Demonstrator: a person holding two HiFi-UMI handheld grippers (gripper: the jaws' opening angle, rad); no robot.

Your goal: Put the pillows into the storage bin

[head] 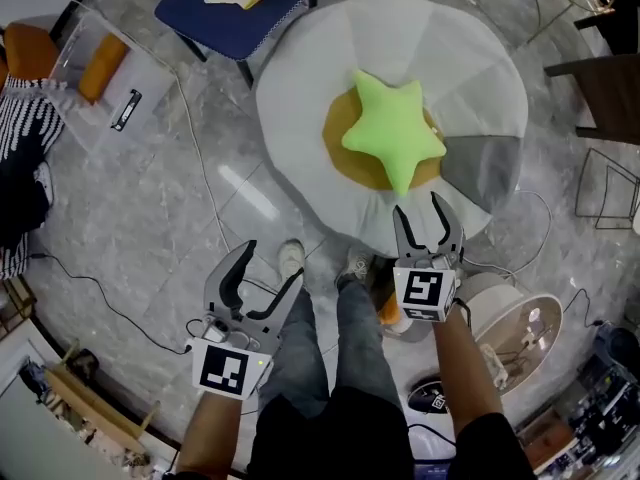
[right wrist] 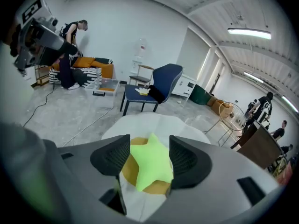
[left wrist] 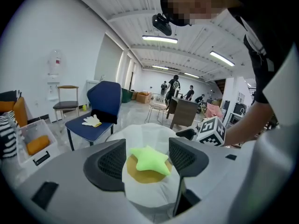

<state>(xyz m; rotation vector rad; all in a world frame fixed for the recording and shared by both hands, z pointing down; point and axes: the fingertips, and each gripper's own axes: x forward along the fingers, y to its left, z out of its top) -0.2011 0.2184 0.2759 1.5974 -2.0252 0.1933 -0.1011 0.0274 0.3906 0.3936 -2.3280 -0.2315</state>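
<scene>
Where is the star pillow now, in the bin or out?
Out: the star pillow lies on a yellow pillow atop the white beanbag, away from the bin.

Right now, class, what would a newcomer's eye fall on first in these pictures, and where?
The bright green star pillow, lying on a mustard round pillow atop a big white cushion at the centre of the floor. Next come the left gripper and right gripper, both open and empty, aimed at the star from the bottom of the head view.
</scene>
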